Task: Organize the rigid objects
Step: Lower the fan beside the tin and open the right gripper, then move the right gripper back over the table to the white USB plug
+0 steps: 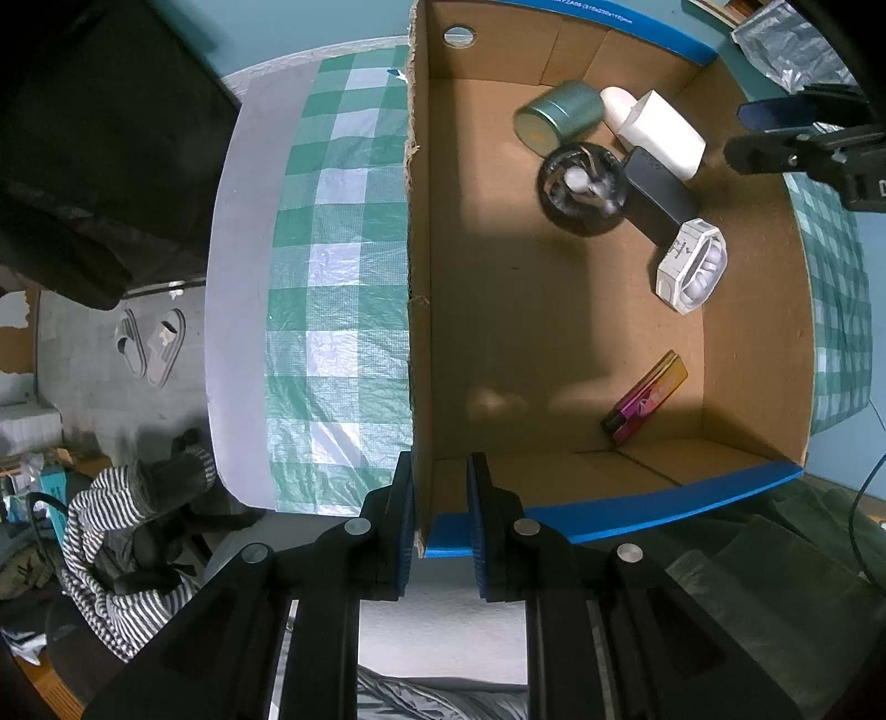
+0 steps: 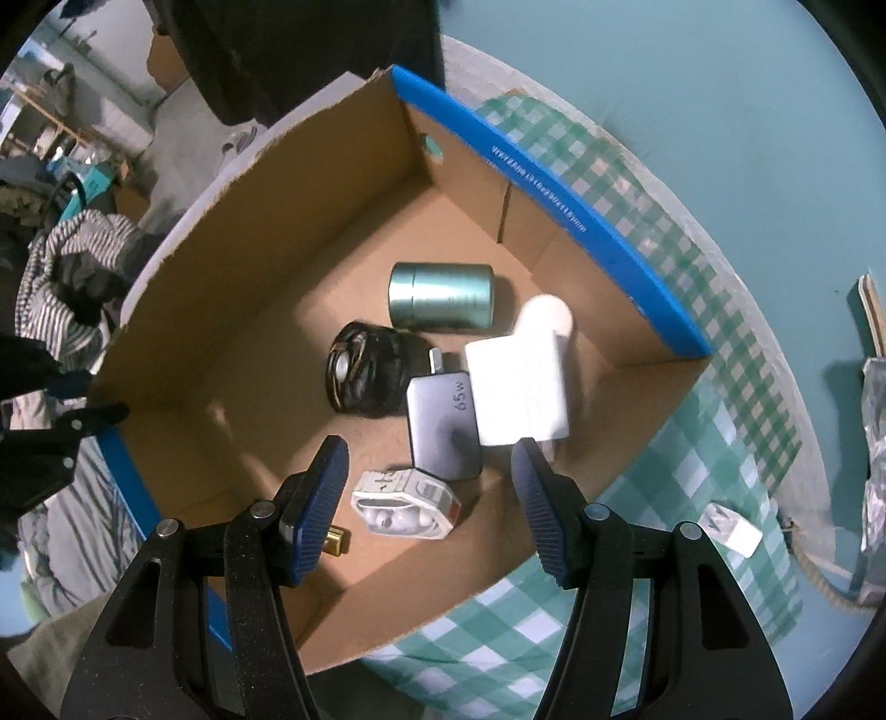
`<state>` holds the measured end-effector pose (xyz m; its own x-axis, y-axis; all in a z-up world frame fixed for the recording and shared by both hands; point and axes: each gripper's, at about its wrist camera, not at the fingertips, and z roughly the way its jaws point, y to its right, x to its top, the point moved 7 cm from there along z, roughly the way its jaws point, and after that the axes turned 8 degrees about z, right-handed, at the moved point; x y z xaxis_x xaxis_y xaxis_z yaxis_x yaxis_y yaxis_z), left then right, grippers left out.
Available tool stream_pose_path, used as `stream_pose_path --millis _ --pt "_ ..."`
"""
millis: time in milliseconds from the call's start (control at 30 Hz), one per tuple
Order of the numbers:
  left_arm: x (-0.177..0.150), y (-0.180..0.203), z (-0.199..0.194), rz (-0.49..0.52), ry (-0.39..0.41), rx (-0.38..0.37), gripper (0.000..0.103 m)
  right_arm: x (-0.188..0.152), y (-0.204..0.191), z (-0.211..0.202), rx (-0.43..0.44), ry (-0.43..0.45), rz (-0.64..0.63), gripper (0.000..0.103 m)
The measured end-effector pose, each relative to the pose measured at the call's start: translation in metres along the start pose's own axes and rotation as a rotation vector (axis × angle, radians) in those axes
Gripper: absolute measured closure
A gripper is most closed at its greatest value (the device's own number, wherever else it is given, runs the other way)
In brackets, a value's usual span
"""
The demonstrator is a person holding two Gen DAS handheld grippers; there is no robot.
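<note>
An open cardboard box (image 1: 421,360) (image 2: 232,260) with blue edges sits on a green checked cloth. Inside lie a green tin (image 1: 559,113) (image 2: 440,296), a black round object (image 1: 581,188) (image 2: 362,376), a dark 65W charger (image 1: 659,194) (image 2: 443,426), a white block (image 1: 662,135) (image 2: 520,387), a white octagonal case (image 1: 692,266) (image 2: 407,501) and a pink-gold bar (image 1: 645,399). My left gripper (image 1: 440,515) is shut on the box's near corner wall. My right gripper (image 2: 429,498) is open and empty above the box; it also shows in the left wrist view (image 1: 775,133).
A small white adapter (image 2: 731,529) lies on the cloth (image 2: 692,471) outside the box. A silver bag (image 1: 786,44) is at the far right. Slippers (image 1: 149,343) and striped clothing (image 1: 111,554) lie on the floor to the left.
</note>
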<state>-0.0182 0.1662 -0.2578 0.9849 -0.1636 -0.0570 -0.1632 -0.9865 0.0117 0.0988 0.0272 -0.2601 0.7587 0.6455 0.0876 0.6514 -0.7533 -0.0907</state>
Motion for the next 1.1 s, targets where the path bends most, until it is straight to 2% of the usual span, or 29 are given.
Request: stream_pose_path --millis 467,1100 --pt "-0.001 -0.001 0.000 -0.001 -0.001 0.003 0.087 -0.008 0.017 -0.029 -0.015 0.055 0.000 0.037" --pt "-0.001 0.001 0.001 -0.010 -0.013 0.018 0.087 -0.047 0.089 -0.055 -0.053 0.071 0.048 0.037"
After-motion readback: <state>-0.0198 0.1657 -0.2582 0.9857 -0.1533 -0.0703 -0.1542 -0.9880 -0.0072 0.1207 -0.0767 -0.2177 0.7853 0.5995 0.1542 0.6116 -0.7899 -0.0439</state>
